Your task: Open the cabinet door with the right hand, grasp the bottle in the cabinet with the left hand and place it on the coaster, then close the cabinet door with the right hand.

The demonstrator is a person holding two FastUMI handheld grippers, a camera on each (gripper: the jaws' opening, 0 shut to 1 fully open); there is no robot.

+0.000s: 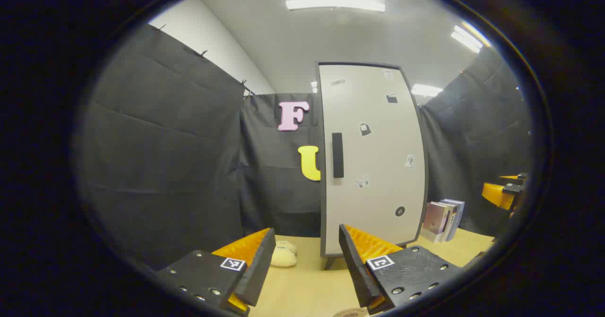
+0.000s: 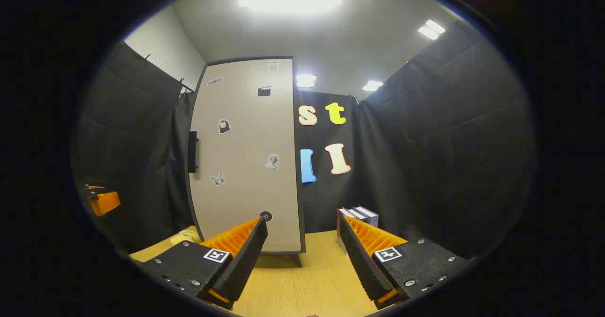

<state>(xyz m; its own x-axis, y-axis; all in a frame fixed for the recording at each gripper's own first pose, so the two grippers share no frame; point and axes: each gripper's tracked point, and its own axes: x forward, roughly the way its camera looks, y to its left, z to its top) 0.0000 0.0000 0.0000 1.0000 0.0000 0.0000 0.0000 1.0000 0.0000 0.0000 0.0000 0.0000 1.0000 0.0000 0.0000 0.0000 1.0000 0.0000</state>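
On the pale wooden desk [image 1: 307, 288], a cream rounded soft object [image 1: 283, 255] lay at the left, beside the tall light-grey cabinet door [image 1: 373, 166], shut, with its black vertical handle [image 1: 337, 155] on the left edge. The bottle presumably sat hidden behind it. The left gripper [image 1: 307, 255] waited with fingers apart, likely readied for that grasp. The right gripper [image 2: 302, 246], fingers also spread, faced the door, well short of the handle. Upright books [image 1: 444, 220] stood just right of the cabinet.
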